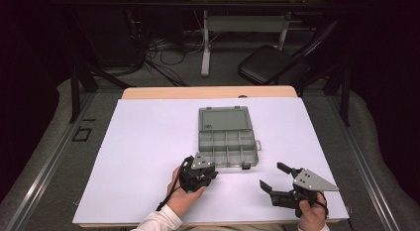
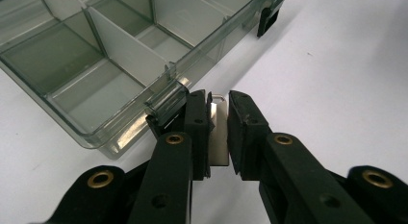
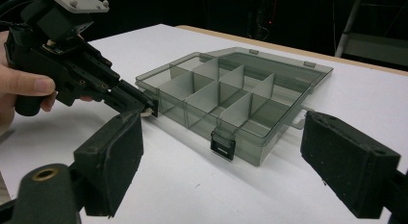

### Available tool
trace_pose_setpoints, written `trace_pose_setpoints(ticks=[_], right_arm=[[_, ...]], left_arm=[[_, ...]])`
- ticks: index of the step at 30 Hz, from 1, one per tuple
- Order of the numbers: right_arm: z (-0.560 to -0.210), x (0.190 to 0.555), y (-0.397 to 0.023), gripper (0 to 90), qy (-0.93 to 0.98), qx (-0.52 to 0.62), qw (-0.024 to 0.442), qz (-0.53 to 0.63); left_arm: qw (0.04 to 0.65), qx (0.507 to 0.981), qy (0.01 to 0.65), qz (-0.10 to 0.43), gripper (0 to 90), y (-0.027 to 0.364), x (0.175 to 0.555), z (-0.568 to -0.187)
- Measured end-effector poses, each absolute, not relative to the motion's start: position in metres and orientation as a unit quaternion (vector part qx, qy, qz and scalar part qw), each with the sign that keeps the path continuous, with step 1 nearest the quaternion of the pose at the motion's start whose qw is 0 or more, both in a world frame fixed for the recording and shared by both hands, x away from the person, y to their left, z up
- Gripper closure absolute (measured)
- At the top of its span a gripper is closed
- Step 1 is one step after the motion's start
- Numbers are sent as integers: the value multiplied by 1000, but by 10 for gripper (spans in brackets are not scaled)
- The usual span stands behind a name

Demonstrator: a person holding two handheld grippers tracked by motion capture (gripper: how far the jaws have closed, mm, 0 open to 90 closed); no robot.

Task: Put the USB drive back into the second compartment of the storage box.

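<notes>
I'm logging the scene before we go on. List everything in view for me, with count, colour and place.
Organizer box: one, clear grey, lid open flat, table centre, compartments look empty.
Small flat piece: one, pale, between the left gripper's jaws at the box's near edge.
Table: one, white top, wooden edge.
Chair: one, black, on the floor beyond the table.
Left gripper: black, shut on the piece, by the box's near left corner.
Right gripper: black, open, near right of the table.

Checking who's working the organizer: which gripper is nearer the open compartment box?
Left. The left gripper sits at the compartment box's near-left corner; the right gripper hovers open, off to its near right.
</notes>
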State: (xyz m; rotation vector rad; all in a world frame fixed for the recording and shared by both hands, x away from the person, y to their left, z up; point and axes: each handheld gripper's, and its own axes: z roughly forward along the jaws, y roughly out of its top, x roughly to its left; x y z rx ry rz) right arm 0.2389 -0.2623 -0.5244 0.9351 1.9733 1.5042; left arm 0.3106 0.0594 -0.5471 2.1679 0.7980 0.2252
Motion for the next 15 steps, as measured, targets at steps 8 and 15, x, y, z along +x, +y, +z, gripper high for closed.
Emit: trace_pose_setpoints(ticks=[8, 15], right_arm=[[-524, 239, -262, 145, 723, 341, 242, 550], [-525, 239, -263, 145, 722, 342, 243, 550]], left_arm=[[412, 848, 321, 88, 790, 66, 310, -541], [425, 839, 330, 87, 790, 74, 311, -535]])
